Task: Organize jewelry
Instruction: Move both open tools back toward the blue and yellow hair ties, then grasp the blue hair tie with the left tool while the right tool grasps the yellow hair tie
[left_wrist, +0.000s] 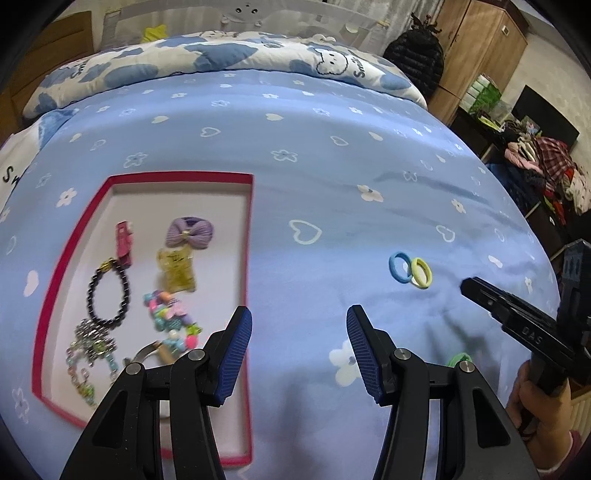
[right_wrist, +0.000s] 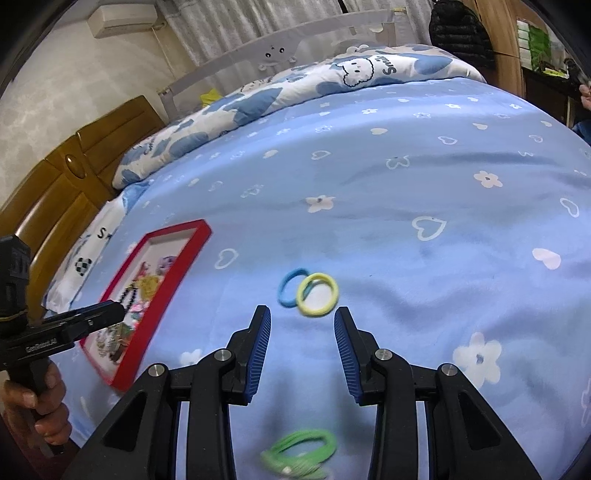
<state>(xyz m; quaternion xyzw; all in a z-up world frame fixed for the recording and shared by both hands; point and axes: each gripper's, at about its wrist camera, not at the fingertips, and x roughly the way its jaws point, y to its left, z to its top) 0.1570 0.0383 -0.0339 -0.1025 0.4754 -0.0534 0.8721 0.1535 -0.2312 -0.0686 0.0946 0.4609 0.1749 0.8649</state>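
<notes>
Jewelry sits mostly in the red-rimmed tray (left_wrist: 66, 266) on the blue bedsheet (left_wrist: 295, 166).

Left wrist view: the tray floor is white. In it lie a pink clip (left_wrist: 123, 242), a purple bow (left_wrist: 189, 232), a yellow clip (left_wrist: 176, 273) just below the bow, a dark bead bracelet (left_wrist: 107, 295), a heap of coloured beads (left_wrist: 170, 319) and a silvery chain piece (left_wrist: 90, 339). Items near the tray's close end are blurred; type not clear. Left gripper (left_wrist: 299, 347) hangs over the tray's right rim, jaws spread, nothing between them. On the sheet to the right, well apart from the tray, a blue hair tie (left_wrist: 400, 267) and a yellow hair tie (left_wrist: 422, 272) overlap. A green hair tie (left_wrist: 460, 359) shows only partly behind the gripper finger. The right gripper's body enters at the right edge, held by a hand (left_wrist: 532, 402).

Right wrist view: right gripper (right_wrist: 301, 345) has jaws spread partway and empty, just short of the blue (right_wrist: 288, 291) and yellow (right_wrist: 317, 294) ties. The green tie (right_wrist: 301, 452) shows whole here, bunched and blurred, low between the gripper arms. Tray (right_wrist: 147, 314) appears at an angle at left, its contents partly hidden by the left gripper, which a hand (right_wrist: 37, 402) holds. A wooden headboard (right_wrist: 66, 192) shows only in this view.
</notes>
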